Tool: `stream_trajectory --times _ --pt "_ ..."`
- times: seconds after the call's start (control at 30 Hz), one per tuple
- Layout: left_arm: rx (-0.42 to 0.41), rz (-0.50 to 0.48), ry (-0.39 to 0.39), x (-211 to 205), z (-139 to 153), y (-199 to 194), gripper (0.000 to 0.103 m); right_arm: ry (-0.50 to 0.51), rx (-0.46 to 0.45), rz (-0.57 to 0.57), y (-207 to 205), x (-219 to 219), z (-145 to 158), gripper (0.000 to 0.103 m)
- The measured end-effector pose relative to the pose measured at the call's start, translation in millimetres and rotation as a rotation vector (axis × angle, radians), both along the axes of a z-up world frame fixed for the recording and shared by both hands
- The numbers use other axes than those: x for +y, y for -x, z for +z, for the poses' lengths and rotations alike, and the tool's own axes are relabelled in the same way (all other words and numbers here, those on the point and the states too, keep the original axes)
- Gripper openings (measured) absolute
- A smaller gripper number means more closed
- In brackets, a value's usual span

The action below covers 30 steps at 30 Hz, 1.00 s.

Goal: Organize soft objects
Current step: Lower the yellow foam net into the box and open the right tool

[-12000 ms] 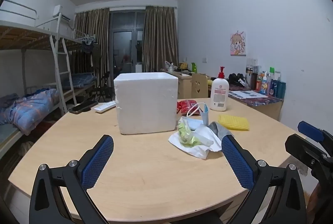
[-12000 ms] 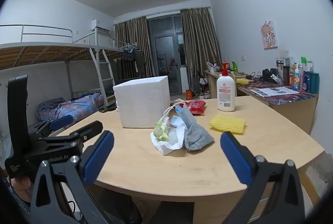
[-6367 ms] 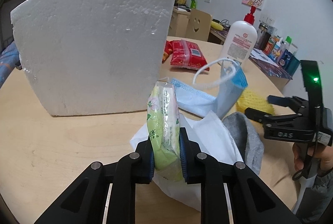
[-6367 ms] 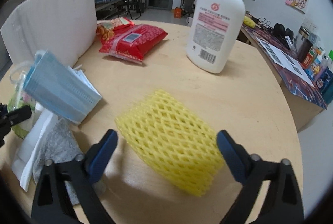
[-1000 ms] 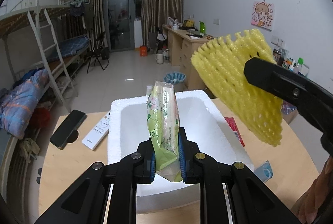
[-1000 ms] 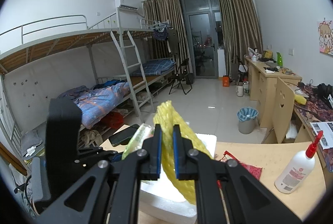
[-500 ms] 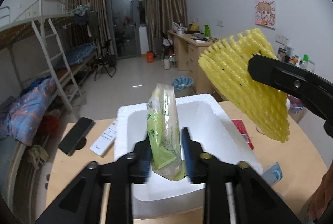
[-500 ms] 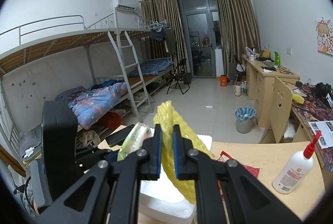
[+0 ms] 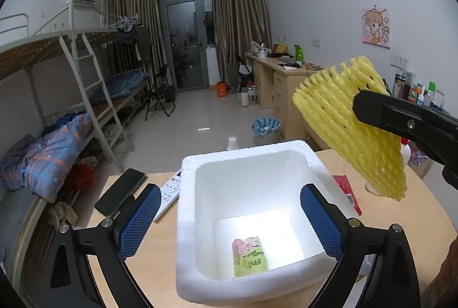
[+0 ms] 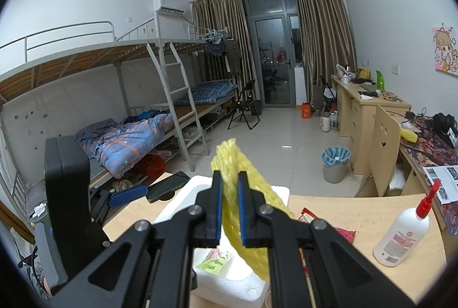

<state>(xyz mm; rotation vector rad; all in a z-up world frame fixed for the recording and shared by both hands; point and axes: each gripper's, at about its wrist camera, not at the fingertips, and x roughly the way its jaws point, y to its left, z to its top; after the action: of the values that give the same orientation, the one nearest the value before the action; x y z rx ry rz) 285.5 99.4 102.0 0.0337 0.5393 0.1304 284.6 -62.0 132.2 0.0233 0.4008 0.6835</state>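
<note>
A white foam box stands open-topped on the wooden table. On its floor lies a green tissue pack, also seen in the right wrist view as the tissue pack. Above the box my left gripper has its jaws opening wide, with nothing between them. My right gripper is shut on a yellow foam net, held in the air above the box's right side. In the left wrist view the yellow net hangs from the right gripper's black fingers.
A phone and a white remote lie left of the box. A red packet and a lotion bottle sit to its right. Beyond the table are bunk beds, desks and a bin.
The left gripper's jaws spread wide and let go of the green tissue pack, which dropped to the floor of the foam box. The right gripper kept still with the yellow net.
</note>
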Motion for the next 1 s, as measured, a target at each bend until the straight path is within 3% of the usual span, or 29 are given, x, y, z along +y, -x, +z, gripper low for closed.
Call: stream_trajectory --times 0.5,1.0 --pt "-0.071 0.146 0.075 60 -15 47 0.098 0.039 0.055 0.063 -5 26 -18 0.012" --pt "-0.062 0.105 0.051 62 -21 55 0.098 0.084 0.107 0.078 -17 39 -37 0.012"
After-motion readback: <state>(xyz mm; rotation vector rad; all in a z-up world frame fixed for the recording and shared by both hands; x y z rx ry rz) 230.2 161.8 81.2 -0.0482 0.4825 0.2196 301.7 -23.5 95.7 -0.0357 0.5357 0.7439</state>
